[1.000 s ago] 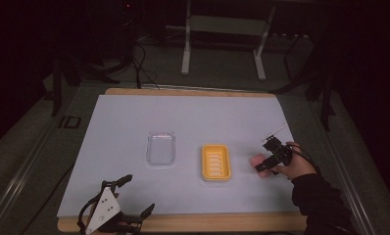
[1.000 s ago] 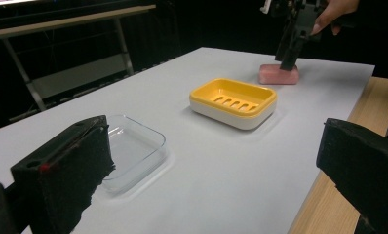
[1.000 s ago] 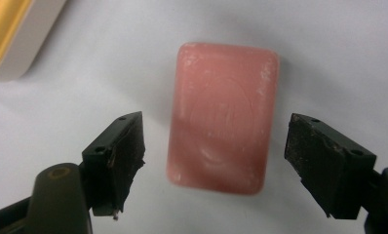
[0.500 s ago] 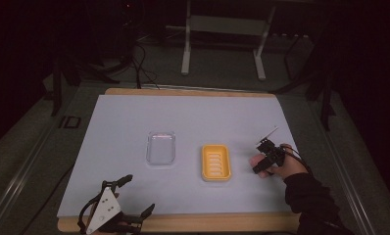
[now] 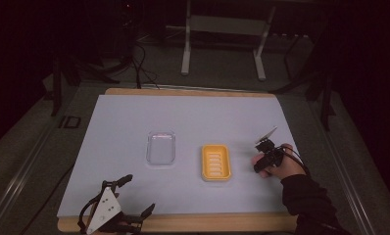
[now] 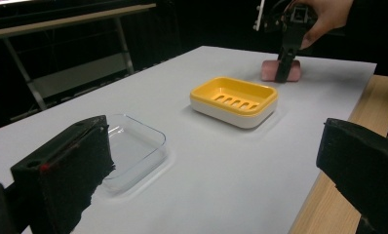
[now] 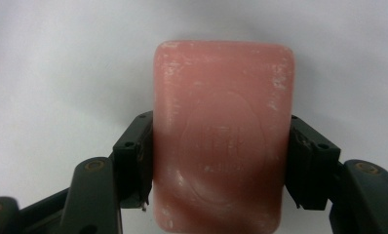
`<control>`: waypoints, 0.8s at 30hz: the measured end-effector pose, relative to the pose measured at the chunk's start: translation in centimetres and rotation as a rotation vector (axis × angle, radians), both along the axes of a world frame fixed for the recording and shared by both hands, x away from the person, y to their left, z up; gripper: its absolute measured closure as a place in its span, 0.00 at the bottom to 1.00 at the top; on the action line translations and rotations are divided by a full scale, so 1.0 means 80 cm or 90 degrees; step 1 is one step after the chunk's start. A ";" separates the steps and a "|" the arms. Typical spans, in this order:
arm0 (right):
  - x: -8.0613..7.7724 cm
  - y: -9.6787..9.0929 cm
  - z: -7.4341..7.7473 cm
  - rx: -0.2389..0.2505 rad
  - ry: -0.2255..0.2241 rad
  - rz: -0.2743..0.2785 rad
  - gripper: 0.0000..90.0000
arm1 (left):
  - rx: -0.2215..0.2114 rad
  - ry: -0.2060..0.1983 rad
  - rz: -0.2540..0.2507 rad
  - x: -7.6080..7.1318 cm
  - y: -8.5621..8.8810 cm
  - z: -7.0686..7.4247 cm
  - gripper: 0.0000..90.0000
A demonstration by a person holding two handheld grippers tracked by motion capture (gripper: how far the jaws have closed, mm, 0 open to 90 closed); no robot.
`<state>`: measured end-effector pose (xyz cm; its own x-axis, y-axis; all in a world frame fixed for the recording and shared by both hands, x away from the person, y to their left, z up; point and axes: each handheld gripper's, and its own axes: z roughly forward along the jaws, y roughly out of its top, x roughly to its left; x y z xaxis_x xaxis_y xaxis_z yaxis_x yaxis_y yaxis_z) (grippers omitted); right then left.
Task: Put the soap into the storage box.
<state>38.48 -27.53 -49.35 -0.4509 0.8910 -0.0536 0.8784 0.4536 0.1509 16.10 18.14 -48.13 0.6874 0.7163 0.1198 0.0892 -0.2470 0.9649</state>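
Pink soap bar [image 7: 220,136], rounded corners, scuffed white, faint stamped emblem; flat on the white worktop [image 5: 134,122], just right of the yellow soap dish [image 5: 215,163]. Pinched at both long sides by right tongs [image 7: 216,161]. Left tongs [image 6: 206,195] agape, empty, near the clear tray [image 6: 128,148].

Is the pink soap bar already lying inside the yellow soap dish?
No, the pink soap bar lies on the table beyond the yellow soap dish.
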 end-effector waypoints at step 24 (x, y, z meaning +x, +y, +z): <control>-0.020 0.024 0.059 0.023 -0.069 -0.069 0.42 | 0.006 -0.001 0.006 -0.001 -0.001 0.000 0.00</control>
